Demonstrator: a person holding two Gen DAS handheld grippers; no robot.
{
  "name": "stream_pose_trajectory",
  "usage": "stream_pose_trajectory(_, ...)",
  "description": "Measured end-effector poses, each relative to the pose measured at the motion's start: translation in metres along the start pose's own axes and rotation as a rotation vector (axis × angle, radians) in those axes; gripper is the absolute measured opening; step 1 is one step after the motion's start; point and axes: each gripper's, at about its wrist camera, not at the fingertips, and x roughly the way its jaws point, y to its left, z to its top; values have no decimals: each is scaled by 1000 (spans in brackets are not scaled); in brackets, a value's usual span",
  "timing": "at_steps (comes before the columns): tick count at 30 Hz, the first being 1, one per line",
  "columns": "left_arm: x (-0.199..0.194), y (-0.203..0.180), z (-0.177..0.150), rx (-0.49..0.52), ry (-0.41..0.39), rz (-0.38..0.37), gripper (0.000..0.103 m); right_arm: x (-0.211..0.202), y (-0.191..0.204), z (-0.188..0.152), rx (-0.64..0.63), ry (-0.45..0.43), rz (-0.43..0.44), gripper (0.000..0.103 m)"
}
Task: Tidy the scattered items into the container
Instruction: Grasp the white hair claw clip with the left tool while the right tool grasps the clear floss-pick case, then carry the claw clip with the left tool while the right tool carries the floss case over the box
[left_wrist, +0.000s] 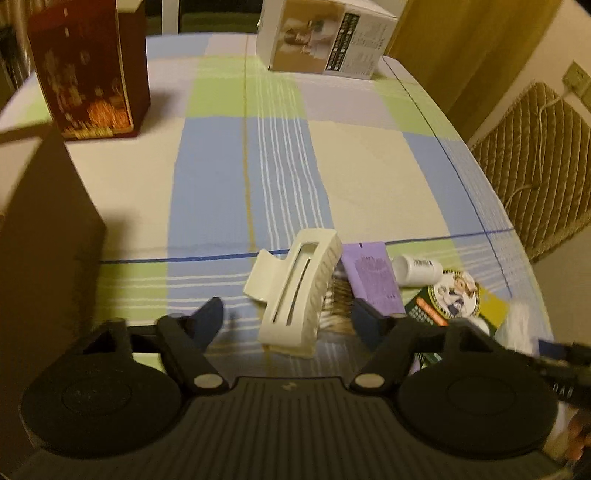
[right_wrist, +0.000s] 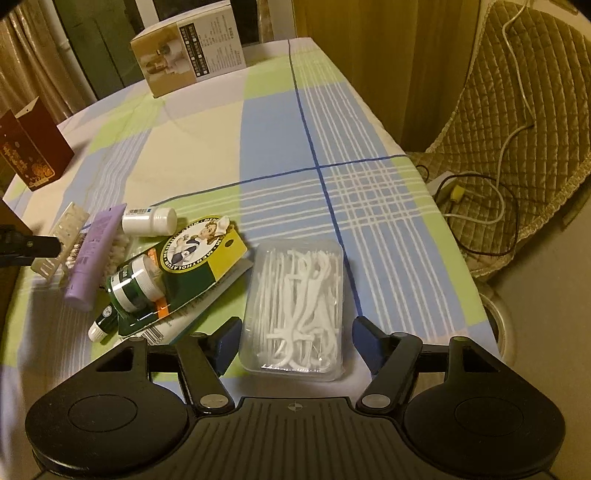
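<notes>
A cream hair claw clip (left_wrist: 295, 291) lies on its side, jaws closed. Just right of the clip lies a flat lilac tube (right_wrist: 96, 251); beyond that a small white bottle (right_wrist: 149, 220) on its side, a green-and-yellow Mentholatum card pack (right_wrist: 184, 273), then a clear lidded box of white floss picks (right_wrist: 295, 306).

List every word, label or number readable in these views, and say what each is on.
"MENTHOLATUM": round badge on the green and yellow card pack.
White box: side print too small to read.
Dark red box: gold marks blurred.
White bottle, purple tube: labels unreadable.
</notes>
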Motion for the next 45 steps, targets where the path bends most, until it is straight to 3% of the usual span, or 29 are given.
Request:
stream_pose_trajectory(2, 6, 4, -2, -15, 18, -23, 31, -1, 0, 0, -7, -4, 3, 72)
stream_pose_trajectory(4, 2, 5, -9, -14, -7, -15, 31, -2, 0, 0, -11, -7, 10, 72)
stream_pose_trajectory(7, -12, -4, -30, 50, -31, 70, 30, -3, 0, 0, -18, -1, 16, 72)
stream_pose_trajectory(12, -37, -18, -76, 106, -5, 127, 31, -2, 3, -1, -58, 16, 23, 72)
stream_pose_trajectory(13, -39, -20, -81, 107, -9, 131, 32, 0, 4, -1, -64, 19, 17, 72)
stream_pose_trajectory(16, -39, -24, -83, 126, -42, 146, 62, 2, 5, -2, -79, 19, 1, 72)
stream_pose_trajectory(18, -34, -25, -78, 138, -47, 138, 63, 3, 5, -3, -80, 14, -8, 72)
stream_pose_trajectory(20, -27, -26, -75, 157, -34, 134, 59, 5, 3, -2, -73, 9, -9, 72)
stream_pose_trajectory(24, -22, -28, -83, 218, -9, 147, 41, 10, 4, -3, -88, -14, -16, 72)
stream_pose_trajectory(26, -25, -29, -91, 239, -12, 156, 41, 12, 5, -4, -105, -30, -27, 71)
stream_pose_trajectory(28, -28, -31, -97, 241, -11, 160, 41, 11, 9, -6, -146, -40, -60, 59)
stream_pose_trajectory(33, -47, -30, -109, 181, -26, 121, 40, 0, 4, -12, -95, 8, -53, 59)
stream_pose_trajectory(40, -94, -34, -117, 154, -98, 84, 40, -50, 12, -15, -60, -71, 0, 59)
stream_pose_trajectory(45, -131, -31, -121, 132, -144, 77, 40, -77, 35, -26, -73, -54, 82, 59)
